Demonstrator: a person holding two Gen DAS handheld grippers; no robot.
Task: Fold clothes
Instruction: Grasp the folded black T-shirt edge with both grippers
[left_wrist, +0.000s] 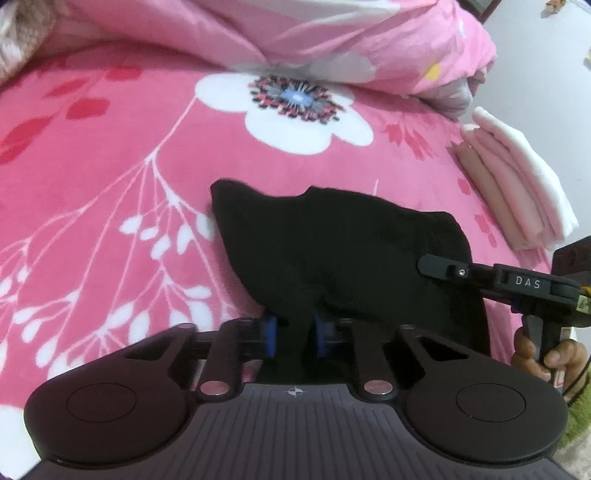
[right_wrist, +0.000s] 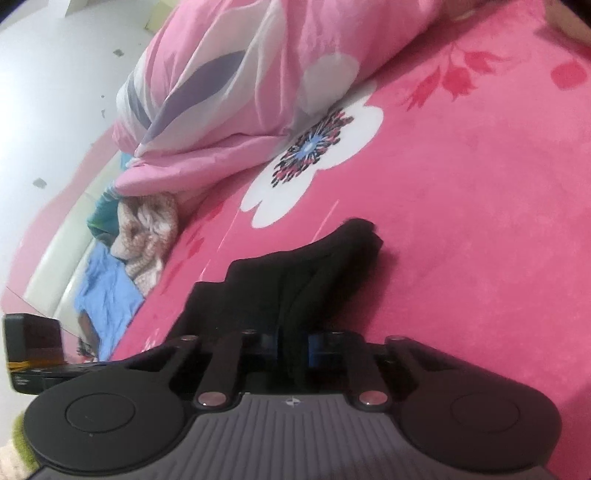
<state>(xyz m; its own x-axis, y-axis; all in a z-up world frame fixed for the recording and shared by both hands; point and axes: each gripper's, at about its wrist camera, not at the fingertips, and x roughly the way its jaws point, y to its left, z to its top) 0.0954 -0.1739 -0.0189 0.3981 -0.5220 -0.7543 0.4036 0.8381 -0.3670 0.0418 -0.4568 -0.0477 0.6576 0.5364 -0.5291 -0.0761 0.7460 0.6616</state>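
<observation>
Soft, even light; blurred, warped edges

A home bedroom. A bed is spread with a plush pink blanket printed with white flowers, and a rumpled pink quilt is heaped at its far side. Folded pink-and-white cloths are stacked near one edge. Loose clothes, knitted and blue, lie by the pale wall.
</observation>
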